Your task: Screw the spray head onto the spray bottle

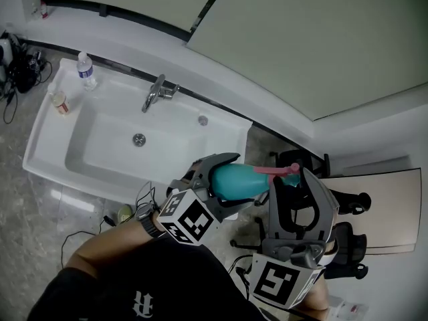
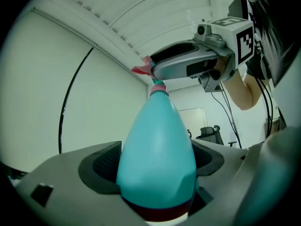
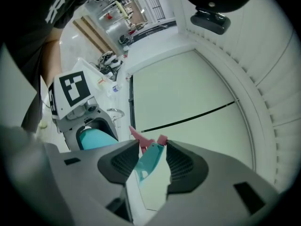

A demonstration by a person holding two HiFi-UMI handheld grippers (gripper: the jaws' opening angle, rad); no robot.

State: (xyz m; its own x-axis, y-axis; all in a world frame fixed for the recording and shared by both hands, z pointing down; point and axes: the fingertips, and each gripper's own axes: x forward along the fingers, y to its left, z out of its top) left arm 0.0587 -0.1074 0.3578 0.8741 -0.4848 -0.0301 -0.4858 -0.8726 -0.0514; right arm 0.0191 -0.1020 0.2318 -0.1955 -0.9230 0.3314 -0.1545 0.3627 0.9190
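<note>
In the head view, my left gripper [image 1: 231,182] is shut on the wide body of a teal spray bottle [image 1: 235,179], which lies about level with its neck pointing right. My right gripper [image 1: 292,179] is shut on the teal spray head [image 1: 289,178] with its pink trigger [image 1: 271,170], right at the bottle's neck. The left gripper view shows the bottle [image 2: 157,149] filling the jaws, its neck [image 2: 158,87] meeting the head under the right gripper [image 2: 153,69]. In the right gripper view the spray head [image 3: 149,160] sits between the pads, with the bottle [image 3: 96,138] and left gripper beyond.
A white sink [image 1: 50,136] with a faucet [image 1: 155,92] stands at the left, with a water bottle [image 1: 85,70] and a small cup [image 1: 60,102] on its rim. Black office chairs [image 1: 348,209] are at the right. Cables lie on the floor below the sink.
</note>
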